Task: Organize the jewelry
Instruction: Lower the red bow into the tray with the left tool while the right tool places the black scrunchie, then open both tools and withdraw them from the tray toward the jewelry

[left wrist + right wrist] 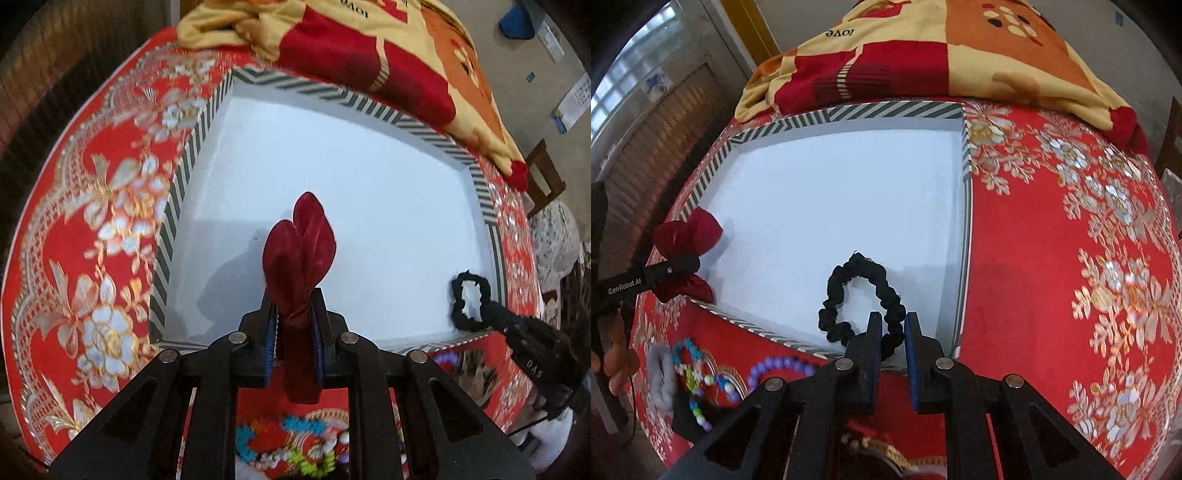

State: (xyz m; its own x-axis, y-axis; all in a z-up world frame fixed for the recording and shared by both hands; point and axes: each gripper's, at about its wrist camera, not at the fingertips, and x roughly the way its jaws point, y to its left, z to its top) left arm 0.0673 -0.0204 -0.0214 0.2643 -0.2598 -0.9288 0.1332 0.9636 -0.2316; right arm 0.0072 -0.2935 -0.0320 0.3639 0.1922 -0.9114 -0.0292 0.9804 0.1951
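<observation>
A white tray with a striped black-and-white rim (199,129) (849,110) lies on a red flowered cloth. My left gripper (295,306) is shut on a dark red velvet scrunchie (301,243), holding it over the tray's near left part; the same red scrunchie (689,232) shows at the left in the right wrist view. My right gripper (892,321) is shut on a black scrunchie (857,295), which hangs over the tray's near right part. In the left wrist view that black scrunchie (471,301) sits by the tray's right corner.
Bead bracelets (775,365), a grey scrunchie (661,376) and colourful beads (295,443) lie on the red cloth (1052,258) in front of the tray. A folded red-and-yellow blanket (923,55) lies behind it. A hand (613,369) holds the left gripper's handle.
</observation>
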